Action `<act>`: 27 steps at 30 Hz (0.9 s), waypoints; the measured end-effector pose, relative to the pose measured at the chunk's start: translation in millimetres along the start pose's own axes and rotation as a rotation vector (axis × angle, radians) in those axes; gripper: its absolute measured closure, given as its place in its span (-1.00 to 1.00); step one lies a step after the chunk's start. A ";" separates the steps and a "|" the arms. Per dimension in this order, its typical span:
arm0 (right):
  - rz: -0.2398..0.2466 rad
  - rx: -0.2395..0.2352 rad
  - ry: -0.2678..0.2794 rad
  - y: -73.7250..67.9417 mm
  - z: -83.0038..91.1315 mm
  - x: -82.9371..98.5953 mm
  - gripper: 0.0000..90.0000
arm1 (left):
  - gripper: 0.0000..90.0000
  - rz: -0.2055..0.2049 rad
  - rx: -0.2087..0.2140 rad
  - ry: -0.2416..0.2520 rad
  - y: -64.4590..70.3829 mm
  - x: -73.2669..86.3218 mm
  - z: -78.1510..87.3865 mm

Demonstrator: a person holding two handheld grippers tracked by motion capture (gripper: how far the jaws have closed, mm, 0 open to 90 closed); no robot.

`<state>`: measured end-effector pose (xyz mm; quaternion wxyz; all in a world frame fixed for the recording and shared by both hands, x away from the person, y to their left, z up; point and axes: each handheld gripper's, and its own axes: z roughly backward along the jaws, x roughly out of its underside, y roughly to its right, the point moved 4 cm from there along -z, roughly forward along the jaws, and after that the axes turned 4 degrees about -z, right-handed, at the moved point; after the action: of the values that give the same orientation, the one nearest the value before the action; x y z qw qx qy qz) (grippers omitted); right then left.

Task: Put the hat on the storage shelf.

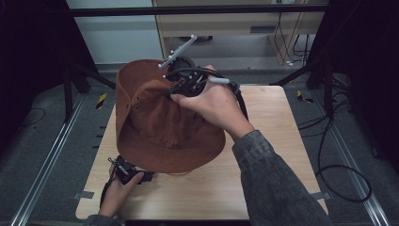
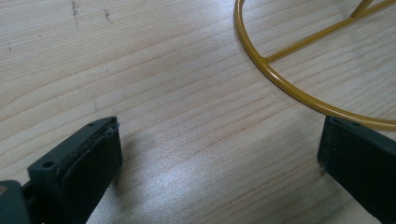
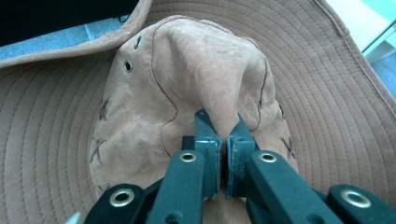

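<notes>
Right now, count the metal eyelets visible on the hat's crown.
2, both seen in the right claw's view on the crown's upper left side: a slit-like eyelet near the top and a round eyelet just below it. Others may be hidden on the far side.

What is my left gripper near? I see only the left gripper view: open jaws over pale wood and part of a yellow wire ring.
Observer: The left gripper sits low at the table's near edge, just under the brim of a brown hat.
Operator: Is the hat lying on the table?
Observer: No. The right gripper has pinched a fold of its crown, jaws closed on the fabric, and holds it tilted above the wood.
Operator: And the ring?
Observer: From above, the hat covers most of it; a bit of the wire stand peeks out below the brim.
</notes>
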<state>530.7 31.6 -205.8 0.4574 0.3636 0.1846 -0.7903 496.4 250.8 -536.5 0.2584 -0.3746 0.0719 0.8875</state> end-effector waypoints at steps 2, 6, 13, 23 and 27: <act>0.002 -0.005 -0.006 -0.9 -2.9 1.1 0.92 | -1.00 0.000 0.000 0.000 0.0 0.0 0.0; 0.000 -0.007 -0.013 -1.0 -5.7 2.6 0.92 | -1.00 0.000 -0.001 0.001 0.0 0.0 0.0; -0.006 -0.012 -0.024 -0.6 -12.8 5.4 0.92 | -1.00 -0.001 0.000 0.000 0.1 0.0 0.0; -0.013 -0.025 -0.046 0.3 -23.2 13.4 0.92 | -1.00 0.000 0.000 0.000 0.1 0.0 0.0; -0.019 -0.031 -0.052 1.8 -27.1 17.3 0.91 | -1.00 0.000 0.000 0.000 0.1 0.0 0.0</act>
<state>537.8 37.4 -236.6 0.4601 0.3340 0.1885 -0.8008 496.4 250.7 -536.5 0.2585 -0.3746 0.0720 0.8875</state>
